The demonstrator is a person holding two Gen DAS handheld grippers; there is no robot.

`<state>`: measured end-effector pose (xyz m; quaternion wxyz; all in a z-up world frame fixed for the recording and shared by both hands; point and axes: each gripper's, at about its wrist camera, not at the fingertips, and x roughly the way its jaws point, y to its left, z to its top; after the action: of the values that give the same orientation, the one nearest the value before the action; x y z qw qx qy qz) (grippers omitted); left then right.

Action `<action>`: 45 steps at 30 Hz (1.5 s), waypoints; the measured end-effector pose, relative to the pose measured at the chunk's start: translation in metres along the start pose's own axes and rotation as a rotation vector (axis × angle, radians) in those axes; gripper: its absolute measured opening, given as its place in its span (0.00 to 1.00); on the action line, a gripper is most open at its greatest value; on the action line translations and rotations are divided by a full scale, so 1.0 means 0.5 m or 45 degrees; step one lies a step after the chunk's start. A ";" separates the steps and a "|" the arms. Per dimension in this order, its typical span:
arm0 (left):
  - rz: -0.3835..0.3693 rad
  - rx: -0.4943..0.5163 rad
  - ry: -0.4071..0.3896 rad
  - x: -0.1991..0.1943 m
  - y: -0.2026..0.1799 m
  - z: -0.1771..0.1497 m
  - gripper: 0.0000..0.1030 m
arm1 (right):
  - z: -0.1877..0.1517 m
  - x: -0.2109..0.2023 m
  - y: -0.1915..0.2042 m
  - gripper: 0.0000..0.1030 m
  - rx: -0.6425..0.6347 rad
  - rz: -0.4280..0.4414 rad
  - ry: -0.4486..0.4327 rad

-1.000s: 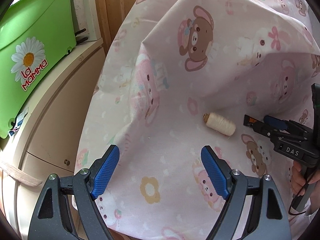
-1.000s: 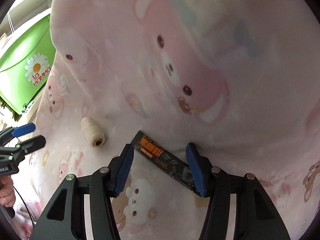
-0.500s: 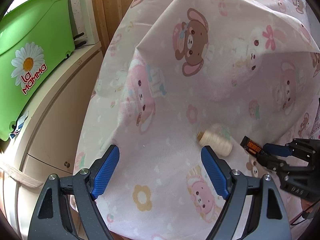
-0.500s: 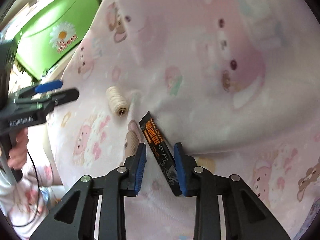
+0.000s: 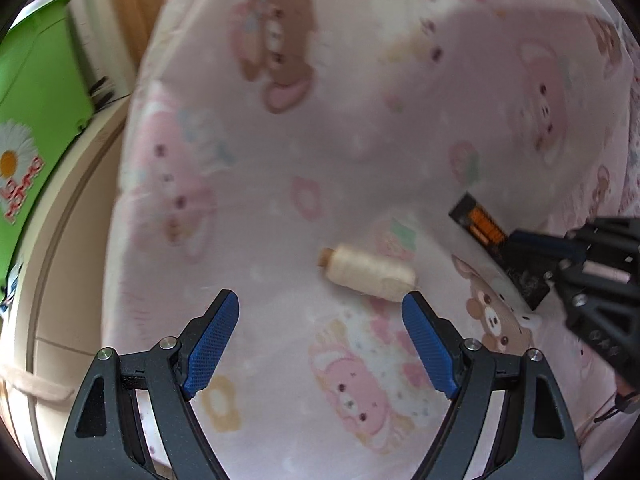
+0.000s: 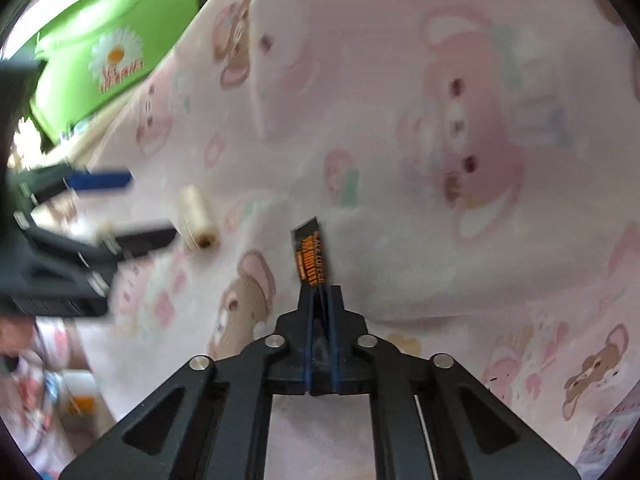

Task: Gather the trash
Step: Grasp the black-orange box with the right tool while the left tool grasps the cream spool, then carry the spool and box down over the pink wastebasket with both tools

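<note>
your right gripper [image 6: 320,296] is clamped on the coffee sachet [image 6: 311,254]; your left gripper [image 5: 320,320], jaws apart, is nearer the thread spool [image 5: 370,273], lying crosswise just ahead by its right fingertip.

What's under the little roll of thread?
The thread spool lies on its side on the pink bear-print sheet, just beyond the open left claw. Only that cloth shows around it. Whatever is beneath the sheet is covered and cannot be seen.

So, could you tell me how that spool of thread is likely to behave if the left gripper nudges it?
The spool of thread lies on its side, so it would probably roll. The soft bed sheet beneath may slow it. It looks light, so the open left gripper could easily knock it away.
</note>
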<state>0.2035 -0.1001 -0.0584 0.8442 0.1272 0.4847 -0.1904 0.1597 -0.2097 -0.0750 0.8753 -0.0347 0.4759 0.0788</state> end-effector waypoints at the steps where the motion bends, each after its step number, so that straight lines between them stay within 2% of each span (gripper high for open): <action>1: -0.004 0.011 0.000 0.006 -0.005 0.002 0.80 | 0.000 -0.008 0.002 0.06 -0.006 -0.005 -0.022; 4: -0.020 0.044 -0.022 0.017 -0.019 0.012 0.80 | -0.003 -0.029 0.018 0.05 -0.050 -0.045 -0.068; 10: -0.050 0.026 -0.049 0.041 -0.024 0.029 0.80 | -0.016 -0.070 0.018 0.05 -0.002 -0.006 -0.103; 12: -0.053 0.006 -0.047 0.052 -0.020 0.039 0.80 | -0.015 -0.086 -0.009 0.05 0.028 -0.002 -0.115; 14: -0.073 0.003 -0.058 0.054 -0.016 0.042 0.70 | -0.014 -0.098 -0.037 0.05 0.103 0.018 -0.124; 15: -0.092 0.005 -0.059 0.053 -0.016 0.042 0.55 | -0.014 -0.105 -0.051 0.05 0.130 0.024 -0.127; 16: -0.096 0.008 -0.061 0.049 -0.016 0.042 0.53 | -0.014 -0.109 -0.062 0.05 0.151 0.030 -0.129; 19: -0.086 0.005 -0.105 0.031 -0.008 0.036 0.52 | -0.006 -0.110 -0.079 0.05 0.198 0.029 -0.128; 22: -0.061 0.001 -0.124 0.019 -0.002 0.029 0.53 | 0.003 -0.107 -0.088 0.05 0.238 0.084 -0.133; 27: -0.036 -0.057 -0.045 0.032 0.013 0.002 0.53 | -0.011 -0.097 -0.065 0.05 0.235 0.083 -0.107; 34: 0.023 -0.036 -0.036 0.009 0.010 -0.039 0.52 | -0.034 -0.110 -0.062 0.05 0.248 0.066 -0.104; 38: -0.005 -0.047 -0.025 0.003 0.015 -0.054 0.52 | -0.047 -0.128 -0.057 0.05 0.255 0.057 -0.122; 41: 0.031 -0.048 -0.081 -0.032 0.028 -0.068 0.52 | -0.060 -0.154 -0.042 0.05 0.253 0.069 -0.151; 45: 0.039 -0.048 -0.188 -0.117 0.016 -0.112 0.52 | -0.093 -0.197 -0.011 0.05 0.257 0.097 -0.186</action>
<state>0.1370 -0.0591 -0.0351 0.8827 0.1044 0.4225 -0.1772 0.0695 -0.2320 -0.0179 0.9030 0.0774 0.4175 0.0659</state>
